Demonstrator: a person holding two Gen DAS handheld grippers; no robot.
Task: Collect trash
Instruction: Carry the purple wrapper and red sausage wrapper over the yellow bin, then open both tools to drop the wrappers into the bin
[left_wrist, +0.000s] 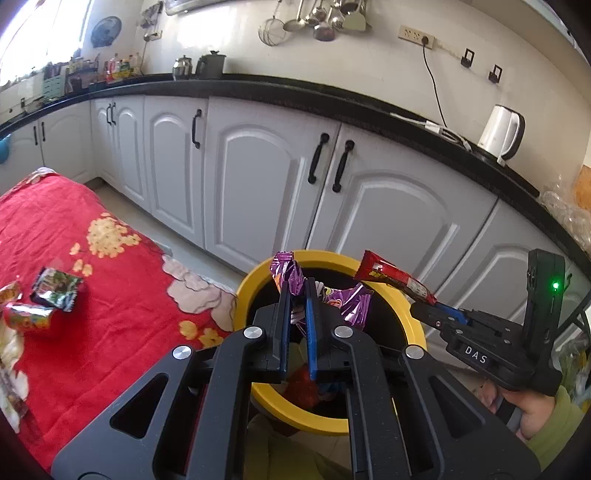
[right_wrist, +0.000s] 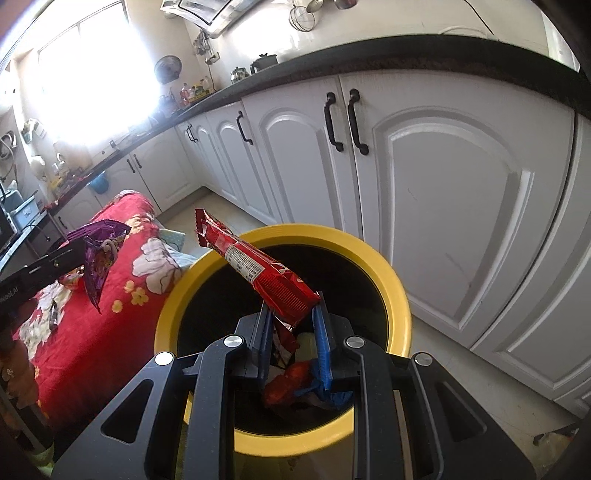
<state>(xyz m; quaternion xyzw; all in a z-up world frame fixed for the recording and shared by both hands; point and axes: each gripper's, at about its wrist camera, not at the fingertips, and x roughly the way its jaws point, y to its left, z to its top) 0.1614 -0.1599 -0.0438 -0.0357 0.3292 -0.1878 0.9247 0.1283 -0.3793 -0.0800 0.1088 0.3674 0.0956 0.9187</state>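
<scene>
Only readable writing is "DAS" on the right gripper (left_wrist: 424, 306). Its fingers pinch a shiny red wrapper (right_wrist: 258, 273) above the yellow bin (right_wrist: 400, 306); the left gripper (left_wrist: 297, 295) is clamped tight on a crinkly purple wrapper (left_wrist: 284, 269), also over the bin.

Daylight floods in from the window (right_wrist: 92, 70), blown out to white glare in both views. Cabinets (left_wrist: 258, 177) are evenly lit and sharp; fisheye bends edges, with dark corners.
</scene>
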